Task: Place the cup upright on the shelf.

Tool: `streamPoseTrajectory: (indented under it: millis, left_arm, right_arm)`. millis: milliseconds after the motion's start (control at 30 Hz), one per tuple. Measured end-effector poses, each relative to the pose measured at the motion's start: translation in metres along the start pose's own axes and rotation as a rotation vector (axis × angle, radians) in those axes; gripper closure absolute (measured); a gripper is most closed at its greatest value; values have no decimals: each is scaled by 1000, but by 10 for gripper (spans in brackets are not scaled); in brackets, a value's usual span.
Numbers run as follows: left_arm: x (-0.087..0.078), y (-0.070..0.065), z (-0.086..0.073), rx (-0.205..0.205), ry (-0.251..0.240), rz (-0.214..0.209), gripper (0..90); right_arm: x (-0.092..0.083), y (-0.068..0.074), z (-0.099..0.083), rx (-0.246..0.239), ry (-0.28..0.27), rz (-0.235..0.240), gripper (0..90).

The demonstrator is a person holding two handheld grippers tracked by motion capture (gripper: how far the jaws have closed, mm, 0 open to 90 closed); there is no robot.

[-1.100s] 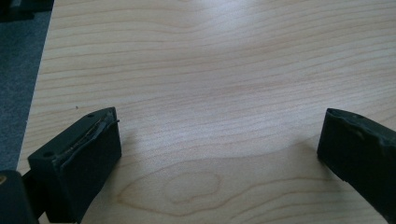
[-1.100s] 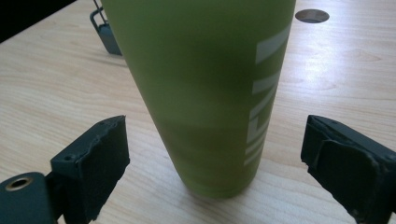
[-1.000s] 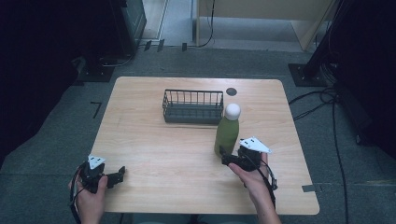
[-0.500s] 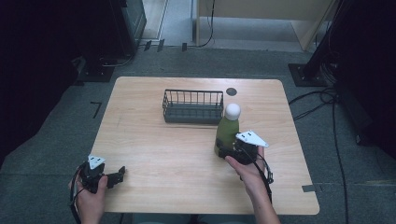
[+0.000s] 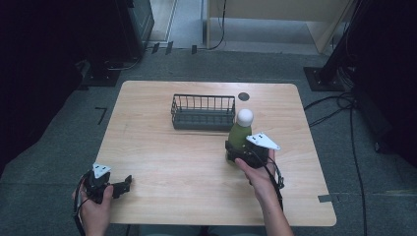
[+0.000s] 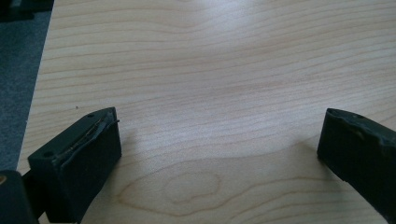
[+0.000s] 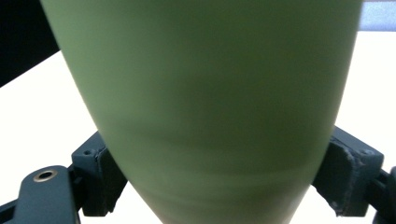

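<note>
Two jaws of your right gripper point(image 5: 244, 153) press either side of the green bottle point(image 5: 239, 136), which stands upright on the table point(image 5: 196, 162), just in front of the wire basket point(image 5: 203, 112). Your left gripper point(image 5: 119, 187) rests near the table's front-left corner, jaws wide apart over bare wood.

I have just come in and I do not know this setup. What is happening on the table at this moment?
A person sits at a wooden table with a gripper in each hand. The right gripper is shut on a green bottle with a white cap, which stands upright just in front of the right end of a dark wire basket. The left gripper is open, holds nothing, and rests near the table's front left corner.
</note>
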State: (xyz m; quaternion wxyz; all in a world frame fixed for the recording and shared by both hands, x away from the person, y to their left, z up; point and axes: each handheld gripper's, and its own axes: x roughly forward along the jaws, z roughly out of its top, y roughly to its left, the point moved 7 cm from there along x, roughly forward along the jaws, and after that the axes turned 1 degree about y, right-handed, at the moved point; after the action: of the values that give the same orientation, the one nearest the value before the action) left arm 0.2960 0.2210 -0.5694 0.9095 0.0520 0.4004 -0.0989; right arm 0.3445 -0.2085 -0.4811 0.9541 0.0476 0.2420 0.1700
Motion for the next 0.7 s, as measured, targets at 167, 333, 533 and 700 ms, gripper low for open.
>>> streamPoseTrajectory:
  millis: [167,333,533,700]
  left_arm:
    - [0,0,0,0,0,0,1]
    - [0,0,0,-2,0,0,1]
    - [0,0,0,-2,-2,0,1]
    - [0,0,0,-1,-3,0,1]
  right_arm:
    - [2,-1,3,-19,-20,-15,186]
    - [3,0,7,1,-25,5,194]
    - [4,10,21,-14,-31,36,197]
    - [5,24,40,-35,-43,71,199]
